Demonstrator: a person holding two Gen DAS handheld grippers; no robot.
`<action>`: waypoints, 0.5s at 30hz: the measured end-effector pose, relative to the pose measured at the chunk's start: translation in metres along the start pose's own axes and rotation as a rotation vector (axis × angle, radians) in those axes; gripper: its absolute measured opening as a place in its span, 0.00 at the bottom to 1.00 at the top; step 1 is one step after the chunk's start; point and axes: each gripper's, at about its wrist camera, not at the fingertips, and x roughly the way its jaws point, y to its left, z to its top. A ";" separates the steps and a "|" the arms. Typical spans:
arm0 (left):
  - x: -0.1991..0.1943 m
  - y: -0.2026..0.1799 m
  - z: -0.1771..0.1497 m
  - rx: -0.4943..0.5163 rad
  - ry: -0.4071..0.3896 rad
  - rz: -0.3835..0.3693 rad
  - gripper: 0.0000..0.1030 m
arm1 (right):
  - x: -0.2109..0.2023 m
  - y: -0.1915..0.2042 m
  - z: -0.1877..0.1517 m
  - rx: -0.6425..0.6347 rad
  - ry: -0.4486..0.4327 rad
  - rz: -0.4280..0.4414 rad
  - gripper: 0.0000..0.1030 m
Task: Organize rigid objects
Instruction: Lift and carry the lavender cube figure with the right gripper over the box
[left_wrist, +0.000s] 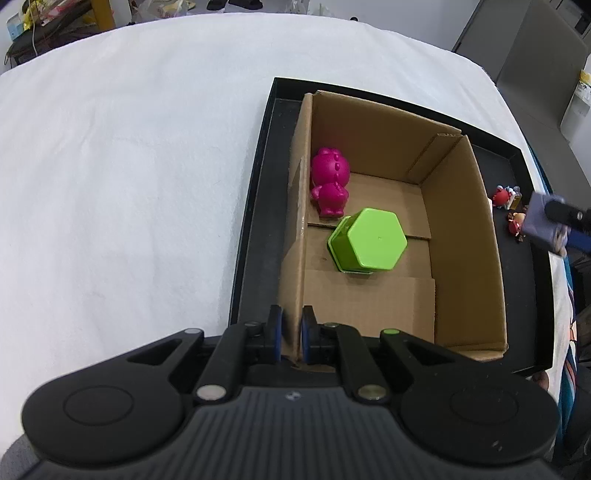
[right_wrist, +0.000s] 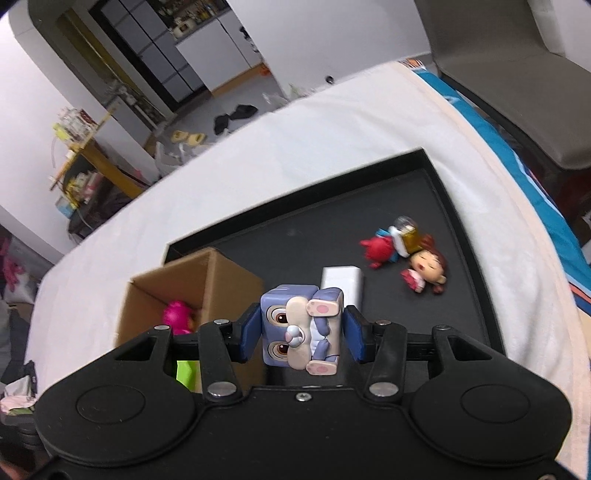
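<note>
On the white-covered worktop (left_wrist: 129, 166) rests a shallow black tray (left_wrist: 255, 206), and inside its left part stands an open cardboard box (left_wrist: 465, 229). Left wrist view: the left gripper (left_wrist: 292, 334) reaches forward from the near edge, its blue-padded fingers (left_wrist: 275, 332) pinched onto the near end of the box's left wall, one pad outside and one inside. Within the box, a magenta figurine (left_wrist: 330, 181) lies against that left wall, and a green hexagonal cup (left_wrist: 369, 242) sits bottom-up just beside it, nearer the middle of the floor. Farther right in the same view, several small figurines lie on the bare tray floor beyond the box's right wall, and the right gripper enters blurred at the frame's edge.

Right wrist view: the right gripper (right_wrist: 301, 328) is held above the tray, pointing forward and down, its fingers (right_wrist: 249, 332) closed on a lavender block-shaped rabbit toy (right_wrist: 301, 326), which is turned on its side with its eyes stacked one above the other. Left of the toy the box corner shows the magenta figurine. Right of it, a white rectangular block (right_wrist: 343, 282) lies on the tray floor. Farthest right, a red figurine (right_wrist: 380, 249), a small amber bottle (right_wrist: 408, 232) and a brown-haired doll (right_wrist: 428, 269) lie clustered, touching one another.
</note>
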 end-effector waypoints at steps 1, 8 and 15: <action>0.000 0.000 0.000 0.002 0.003 -0.003 0.09 | -0.001 0.005 0.002 -0.011 -0.006 0.007 0.45; 0.001 -0.001 0.001 0.008 0.004 -0.004 0.09 | 0.001 0.035 0.011 -0.064 -0.023 0.056 0.45; 0.002 0.002 -0.001 0.000 0.001 -0.015 0.09 | 0.009 0.067 0.013 -0.113 -0.017 0.091 0.45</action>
